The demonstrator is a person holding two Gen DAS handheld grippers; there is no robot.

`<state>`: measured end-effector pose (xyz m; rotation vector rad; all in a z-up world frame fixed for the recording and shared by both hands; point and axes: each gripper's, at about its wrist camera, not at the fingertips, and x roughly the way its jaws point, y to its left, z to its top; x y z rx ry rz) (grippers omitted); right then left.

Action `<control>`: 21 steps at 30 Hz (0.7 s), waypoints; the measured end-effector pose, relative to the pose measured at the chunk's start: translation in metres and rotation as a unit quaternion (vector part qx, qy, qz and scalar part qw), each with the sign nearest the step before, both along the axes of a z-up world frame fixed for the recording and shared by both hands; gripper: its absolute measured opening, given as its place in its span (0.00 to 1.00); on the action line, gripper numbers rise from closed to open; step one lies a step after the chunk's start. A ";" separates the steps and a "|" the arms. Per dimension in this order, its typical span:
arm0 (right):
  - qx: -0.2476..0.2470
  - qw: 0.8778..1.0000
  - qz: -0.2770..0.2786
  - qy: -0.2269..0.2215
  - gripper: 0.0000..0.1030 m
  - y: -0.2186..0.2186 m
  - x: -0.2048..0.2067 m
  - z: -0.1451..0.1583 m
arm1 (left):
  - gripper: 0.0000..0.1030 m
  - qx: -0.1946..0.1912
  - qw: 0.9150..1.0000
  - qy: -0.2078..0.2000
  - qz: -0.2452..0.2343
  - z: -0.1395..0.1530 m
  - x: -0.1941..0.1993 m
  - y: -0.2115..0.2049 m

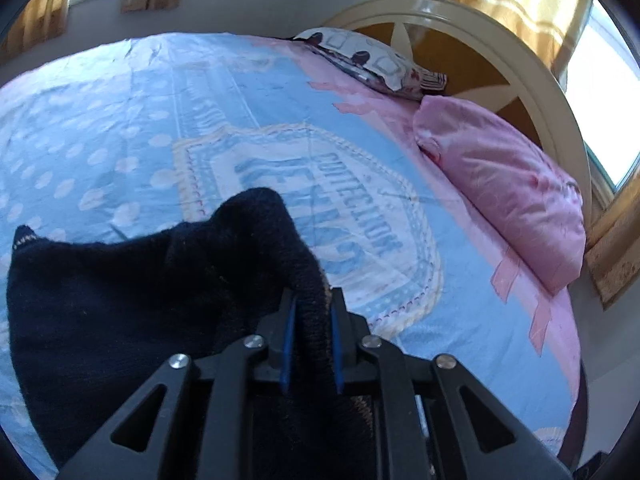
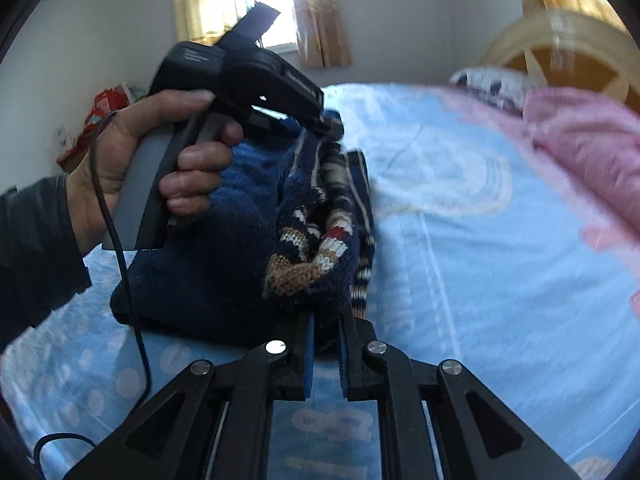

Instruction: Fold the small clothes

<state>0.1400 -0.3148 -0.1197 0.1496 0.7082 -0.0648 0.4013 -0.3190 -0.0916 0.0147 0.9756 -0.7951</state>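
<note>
Navy knitted garment (image 1: pixel 132 292), patterned with brown, white and red bands along one edge, is held between both sets of jaws above the bed. In the left wrist view, a ribbed dark fold is pinched between the narrow blue-padded jaws of the left gripper (image 1: pixel 313 304). In the right wrist view, the banded edge is clamped in the nearly closed jaws of the right gripper (image 2: pixel 327 314). The rest of the knit hangs bunched between the two tools, its lower part resting on the light blue printed bedsheet (image 1: pixel 132 120). A person's hand (image 2: pixel 160 160), in a dark sleeve, is seen gripping the handle of the left tool. Beyond the sheet, a pink pillow (image 1: pixel 504 188) and a patterned white pillow (image 1: pixel 372 58) lie against the cream curved headboard (image 1: pixel 520 40).
</note>
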 end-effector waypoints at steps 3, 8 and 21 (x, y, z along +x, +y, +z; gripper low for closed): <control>0.031 0.999 0.004 0.011 0.09 -0.008 -0.004 -0.006 | 0.40 0.001 0.999 -0.035 -0.010 0.015 -0.014 0.007; 0.062 0.998 0.002 0.014 0.26 -0.018 -0.010 -0.005 | 0.64 0.024 0.995 -0.097 -0.004 0.025 -0.044 0.051; 0.083 0.994 -0.010 -0.073 0.46 -0.032 -0.005 0.044 | 0.69 0.109 0.987 -0.104 0.049 -0.039 -0.098 0.156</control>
